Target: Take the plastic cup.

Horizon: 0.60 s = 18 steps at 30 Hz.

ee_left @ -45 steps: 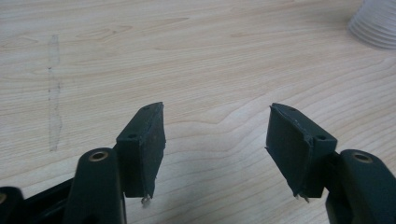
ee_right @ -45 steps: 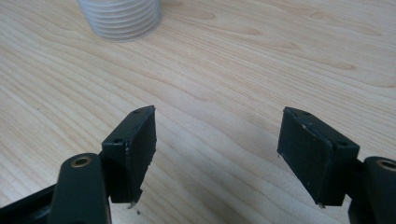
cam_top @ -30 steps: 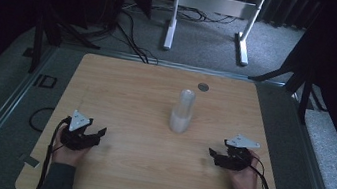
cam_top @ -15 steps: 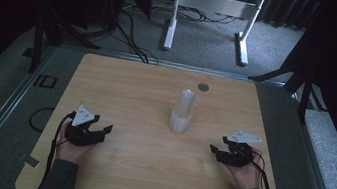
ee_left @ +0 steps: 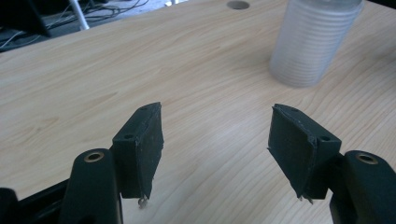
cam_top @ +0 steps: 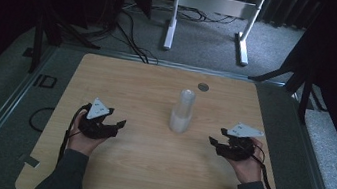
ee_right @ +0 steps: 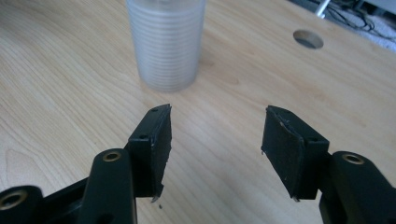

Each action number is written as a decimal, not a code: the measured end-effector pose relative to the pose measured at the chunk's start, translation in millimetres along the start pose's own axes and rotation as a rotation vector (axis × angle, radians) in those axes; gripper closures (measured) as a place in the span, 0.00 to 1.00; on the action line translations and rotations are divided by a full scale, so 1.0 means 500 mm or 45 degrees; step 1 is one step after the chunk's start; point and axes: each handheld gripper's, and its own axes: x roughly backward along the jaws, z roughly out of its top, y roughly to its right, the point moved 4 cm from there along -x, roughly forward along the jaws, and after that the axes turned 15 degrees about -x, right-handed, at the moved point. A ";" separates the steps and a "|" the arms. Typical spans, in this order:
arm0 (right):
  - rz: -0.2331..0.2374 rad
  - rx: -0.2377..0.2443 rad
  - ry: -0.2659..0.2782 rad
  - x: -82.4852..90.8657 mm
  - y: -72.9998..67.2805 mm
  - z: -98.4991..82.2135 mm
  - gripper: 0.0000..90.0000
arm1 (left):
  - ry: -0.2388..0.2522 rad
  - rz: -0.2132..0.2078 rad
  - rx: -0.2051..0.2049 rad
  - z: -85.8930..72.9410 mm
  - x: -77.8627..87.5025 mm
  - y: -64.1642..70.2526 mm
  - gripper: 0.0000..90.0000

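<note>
A stack of translucent plastic cups point(cam_top: 182, 112) stands upright near the middle of the wooden table point(cam_top: 144, 177). My left gripper point(cam_top: 118, 126) hovers to its left, pointing toward the cups point(ee_left: 313, 42). Its jaws point(ee_left: 217, 109) stand apart with only bare wood between them, and they have just been opening slightly. My right gripper point(cam_top: 214, 143) hovers to the right of the stack and faces it point(ee_right: 166, 44). Its jaws point(ee_right: 218, 109) have just been closing, and a gap with nothing in it still shows between them. Neither gripper touches the cups.
A round cable hole point(cam_top: 203, 86) sits in the table near its far edge. A metal rail point(cam_top: 13, 101) frames the table. On the floor beyond it stand a white desk frame point(cam_top: 210, 4) and loose cables point(cam_top: 131, 28).
Both hands have lifted off the table. The left gripper has also shifted right, toward the cups. The cup stack has not moved.
</note>
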 end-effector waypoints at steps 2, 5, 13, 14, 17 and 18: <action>-0.001 0.019 0.007 0.001 -0.001 0.005 0.48 | 0.003 -0.008 -0.006 0.007 -0.003 0.001 0.41; -0.007 0.076 0.039 0.006 -0.009 0.028 0.51 | 0.016 -0.031 -0.009 0.024 -0.015 0.004 0.42; 0.016 0.094 0.038 0.004 -0.019 0.065 0.45 | 0.017 -0.089 -0.009 0.051 -0.038 0.014 0.44; 0.017 0.091 0.030 0.003 -0.019 0.069 0.45 | 0.020 -0.093 -0.012 0.055 -0.042 0.015 0.44; 0.030 0.093 0.032 -0.001 -0.021 0.082 0.45 | 0.020 -0.106 -0.013 0.066 -0.056 0.019 0.44; 0.029 0.098 0.031 -0.001 -0.022 0.086 0.45 | 0.020 -0.115 -0.011 0.069 -0.061 0.020 0.44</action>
